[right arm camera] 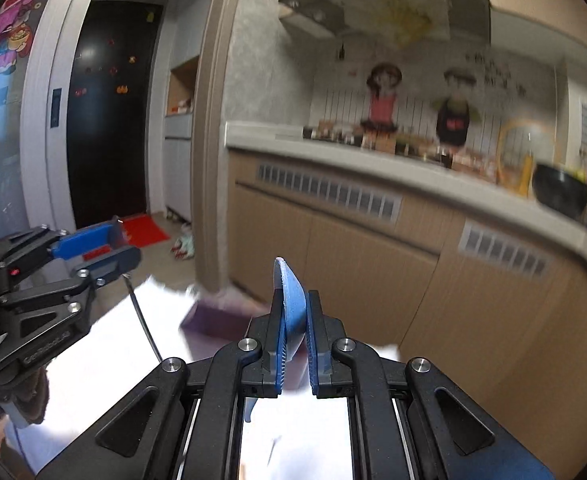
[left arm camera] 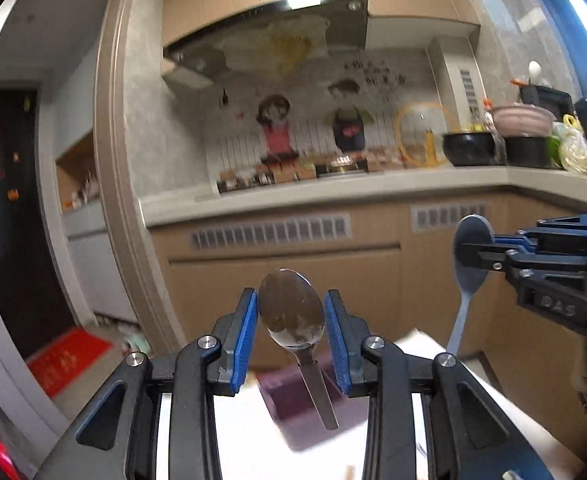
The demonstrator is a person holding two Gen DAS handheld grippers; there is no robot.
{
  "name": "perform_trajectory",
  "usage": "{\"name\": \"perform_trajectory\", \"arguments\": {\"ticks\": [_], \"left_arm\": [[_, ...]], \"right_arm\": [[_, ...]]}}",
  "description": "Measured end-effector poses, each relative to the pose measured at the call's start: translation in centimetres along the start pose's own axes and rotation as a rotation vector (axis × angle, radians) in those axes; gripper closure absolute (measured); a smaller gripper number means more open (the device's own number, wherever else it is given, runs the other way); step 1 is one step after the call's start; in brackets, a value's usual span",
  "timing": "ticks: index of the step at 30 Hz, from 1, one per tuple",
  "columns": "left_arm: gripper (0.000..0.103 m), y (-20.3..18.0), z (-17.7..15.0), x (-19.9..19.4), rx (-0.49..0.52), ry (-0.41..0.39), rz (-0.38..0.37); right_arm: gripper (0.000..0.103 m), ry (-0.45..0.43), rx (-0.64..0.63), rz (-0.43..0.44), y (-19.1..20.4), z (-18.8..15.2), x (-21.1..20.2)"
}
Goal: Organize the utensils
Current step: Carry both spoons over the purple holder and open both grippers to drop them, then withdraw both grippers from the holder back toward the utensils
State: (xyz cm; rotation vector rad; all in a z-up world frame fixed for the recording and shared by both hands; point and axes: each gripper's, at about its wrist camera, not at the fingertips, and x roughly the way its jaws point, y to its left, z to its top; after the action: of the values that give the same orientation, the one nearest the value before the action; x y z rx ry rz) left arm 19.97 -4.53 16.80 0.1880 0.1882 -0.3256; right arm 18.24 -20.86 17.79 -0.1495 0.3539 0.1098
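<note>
Fingers (left arm camera: 249, 340) of left gripper (left arm camera: 291, 340): clamped on bowl of metal spoon (left arm camera: 291, 312), handle hanging near. Right gripper (right arm camera: 293, 340): pinching blue plastic spoon (right arm camera: 291, 300) by its bowl. Both held above white table (right arm camera: 105, 360). Metal: stiff, slippery; plastic: light. Handles likely give surer hold.

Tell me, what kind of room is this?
It looks like a home kitchen. A range hood hangs over a stove set in a long countertop, with wooden cabinets underneath. Pots and bowls sit in the corner.
</note>
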Motion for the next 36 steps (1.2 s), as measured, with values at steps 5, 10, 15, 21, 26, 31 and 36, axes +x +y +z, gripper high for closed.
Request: {"name": "perform_trajectory", "arguments": {"ticks": [5, 10, 15, 21, 26, 31, 36], "left_arm": [[0.072, 1.4, 2.5, 3.4, -0.002, -0.033, 0.022], [0.072, 1.9, 1.4, 8.9, -0.037, 0.032, -0.009], [0.072, 1.7, -2.8, 14.1, -0.064, 0.170, -0.057], [0.071, 1.7, -7.7, 17.7, -0.101, 0.317, -0.095], [0.057, 3.4, -8.5, 16.9, -0.164, 0.334, -0.088], [0.041, 5.2, -8.0, 13.3, -0.198, 0.290, -0.051], [0.038, 5.8, -9.6, 9.0, -0.208, 0.303, -0.032]], "right_arm": [[0.094, -0.033, -0.046, -0.049, -0.1, 3.9, 4.5], [0.094, 0.007, -0.076, -0.065, 0.0, 4.1, 10.7], [0.094, 0.153, -0.069, -0.027, 0.4, 0.7, 17.2], [0.092, 0.324, -0.022, 0.069, 0.7, -4.4, 22.1], [0.076, 0.366, 0.024, 0.102, -0.1, -6.2, 22.6], [0.066, 0.309, 0.055, 0.101, -1.3, -6.1, 19.1], [0.056, 0.282, 0.049, 0.096, -1.2, -7.4, 14.5]]}}
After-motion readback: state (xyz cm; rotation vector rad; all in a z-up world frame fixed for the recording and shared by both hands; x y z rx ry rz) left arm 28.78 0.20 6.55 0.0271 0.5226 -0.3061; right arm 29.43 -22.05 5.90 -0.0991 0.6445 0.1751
